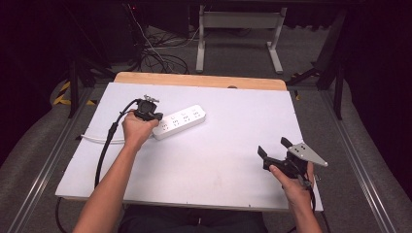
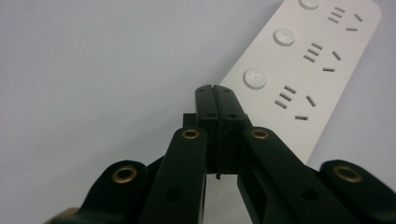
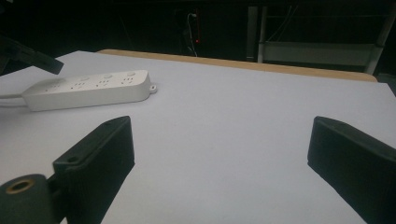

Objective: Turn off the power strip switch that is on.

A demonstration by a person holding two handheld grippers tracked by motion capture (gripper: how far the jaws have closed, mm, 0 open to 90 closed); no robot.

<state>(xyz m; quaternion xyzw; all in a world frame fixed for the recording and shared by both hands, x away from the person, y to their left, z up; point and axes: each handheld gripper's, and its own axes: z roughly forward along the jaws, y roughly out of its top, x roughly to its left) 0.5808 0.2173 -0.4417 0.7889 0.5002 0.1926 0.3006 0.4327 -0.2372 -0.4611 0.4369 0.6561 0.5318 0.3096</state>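
White cord [image 1: 92, 139] trails off the left edge of the counter [image 1: 218, 160], running under the left forearm to the strip's near end. Left gripper [image 1: 154, 116] held low at that near end of the power strip [image 1: 180, 121]; jaws pressed together with nothing between them, tips pointed down at the strip's corner, just short of the first round button [image 2: 255, 78]. Read: closed tips make a narrow probe, suited to pushing a switch or nudging the strip, not to lifting it. From the left gripper view the tips sit over the strip's edge; contact cannot be told. The strip lies flat on the white sheet, left of centre and toward the far side, angled so its far end points up-right; socket faces up, three buttons in a row beside the socket groups. Likely placed there to be within easy reach of the left hand. Middle of the sheet bare. Right gripper [image 1: 274, 151] held well apart, near the counter's right front corner, jaws spread wide and empty, aimed across the sheet toward the strip, which shows far off in the right gripper view [image 3: 88, 89]. Read: the right hand is parked in waiting, out of the left's way, open so it could steady the strip if needed. Wooden edge [image 1: 199, 80] of the counter shows beyond the sheet.
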